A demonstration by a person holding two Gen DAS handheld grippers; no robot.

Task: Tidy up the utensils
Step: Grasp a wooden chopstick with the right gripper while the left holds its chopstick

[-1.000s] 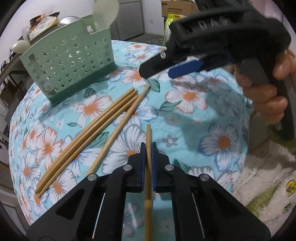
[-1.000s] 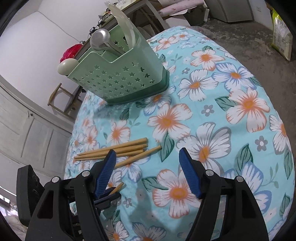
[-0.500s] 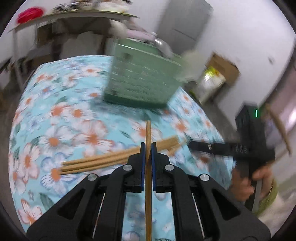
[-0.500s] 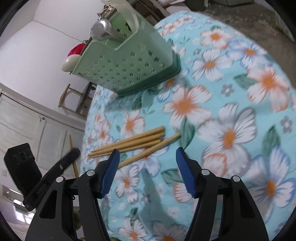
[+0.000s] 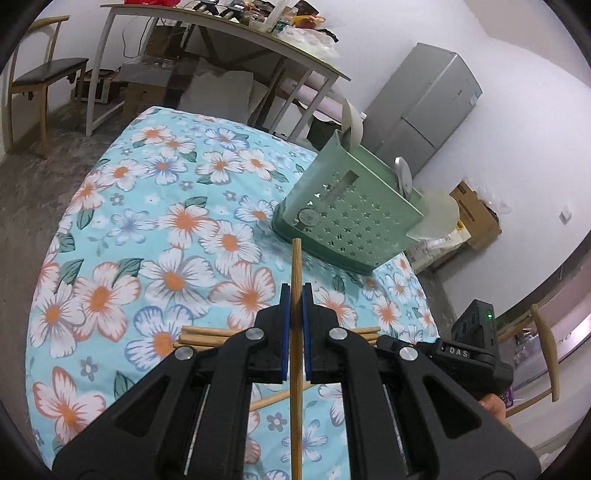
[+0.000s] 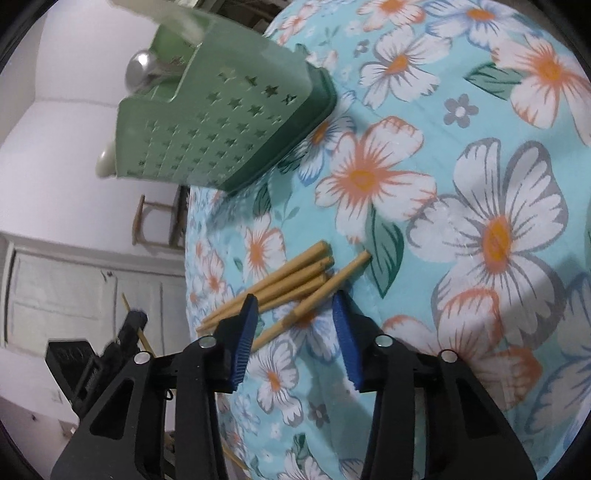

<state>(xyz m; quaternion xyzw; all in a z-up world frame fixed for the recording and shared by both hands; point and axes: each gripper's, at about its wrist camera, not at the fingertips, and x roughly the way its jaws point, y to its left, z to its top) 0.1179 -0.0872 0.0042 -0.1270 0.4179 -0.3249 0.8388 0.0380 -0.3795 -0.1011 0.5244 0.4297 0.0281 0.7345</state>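
Observation:
My left gripper [image 5: 294, 295] is shut on one bamboo chopstick [image 5: 296, 266], held above the floral tablecloth with its tip pointing toward the green star-punched utensil basket [image 5: 347, 210]. My right gripper [image 6: 293, 314] is open and low over several loose chopsticks [image 6: 288, 286] lying on the cloth; one separate chopstick [image 6: 321, 291] lies between its blue pads. The basket [image 6: 218, 122] holds a metal spoon [image 6: 138, 70] and pale utensils. The loose chopsticks [image 5: 207, 334] also show behind my left gripper's fingers. The left gripper with its chopstick shows at the right wrist view's lower left [image 6: 129, 325].
The round table [image 5: 110, 221] has a blue floral cloth; its edge drops off near the chopsticks. A long table [image 5: 221, 33], a chair [image 5: 40, 74], a grey fridge [image 5: 428, 110] and cardboard boxes [image 5: 476, 214] stand around.
My left gripper lifted its chopstick off the cloth and swung round to face the basket from another side. My right gripper came down and closer over the loose chopsticks.

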